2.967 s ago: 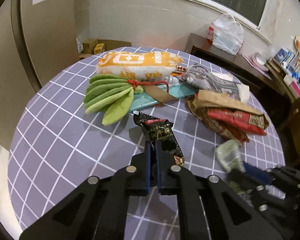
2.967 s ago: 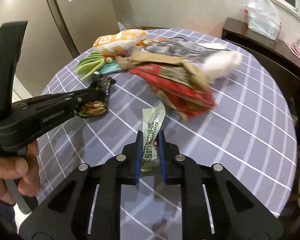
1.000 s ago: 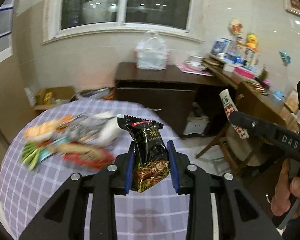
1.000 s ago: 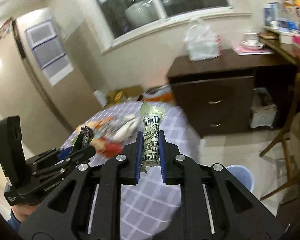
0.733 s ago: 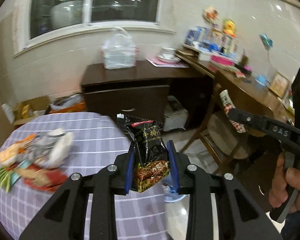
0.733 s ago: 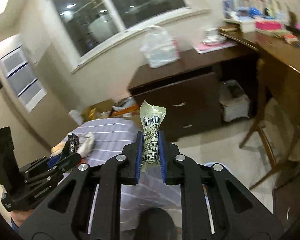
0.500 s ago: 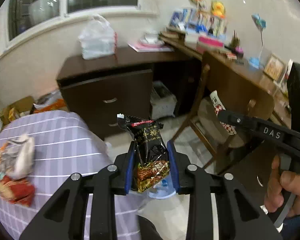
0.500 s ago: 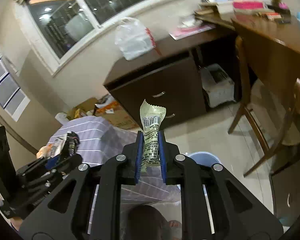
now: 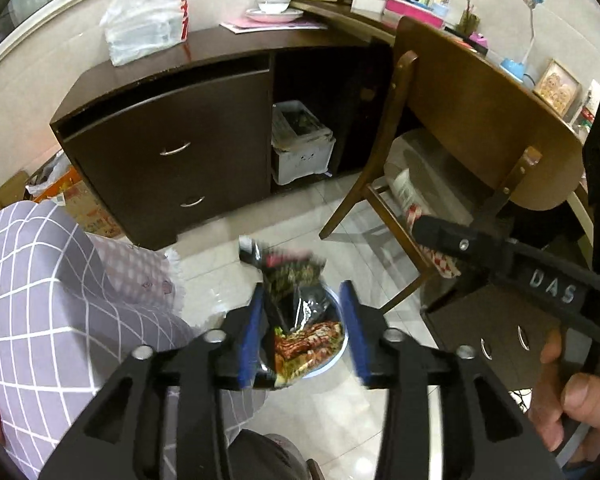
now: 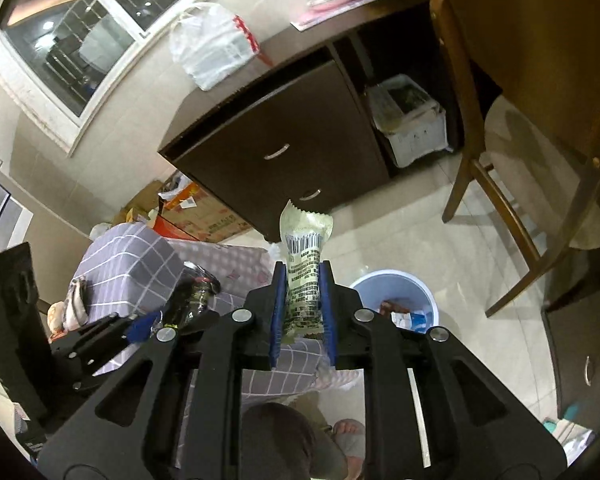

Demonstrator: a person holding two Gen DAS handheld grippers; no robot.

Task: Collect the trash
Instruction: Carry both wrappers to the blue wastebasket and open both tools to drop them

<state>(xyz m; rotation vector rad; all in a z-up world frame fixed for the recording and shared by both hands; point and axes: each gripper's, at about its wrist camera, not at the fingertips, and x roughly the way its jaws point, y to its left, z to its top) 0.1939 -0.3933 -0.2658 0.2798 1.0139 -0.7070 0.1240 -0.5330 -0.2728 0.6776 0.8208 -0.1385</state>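
Observation:
My left gripper [image 9: 304, 332] is open above a light blue trash bin [image 9: 332, 356] on the floor. A black snack wrapper [image 9: 296, 300] is blurred between the spread jaws, loose and tipping down toward the bin. My right gripper [image 10: 303, 312] is shut on a pale green wrapper [image 10: 305, 264] with a barcode, held upright. The bin [image 10: 396, 292] sits just right of it in the right wrist view, with some trash inside. The left gripper [image 10: 160, 328] shows at the left there, the right gripper [image 9: 440, 236] at the right in the left wrist view.
The table with the purple checked cloth [image 9: 40, 300] is at the left. A dark cabinet with drawers [image 9: 172, 152] stands behind the bin. A wooden chair [image 9: 440, 160] stands at the right. A white crate [image 10: 412, 124] sits under the desk. My knee [image 10: 284, 440] is below.
Both grippers swung from the table to above the bin. The left gripper's jaws have spread and the black wrapper has come loose. The right gripper still holds the green wrapper.

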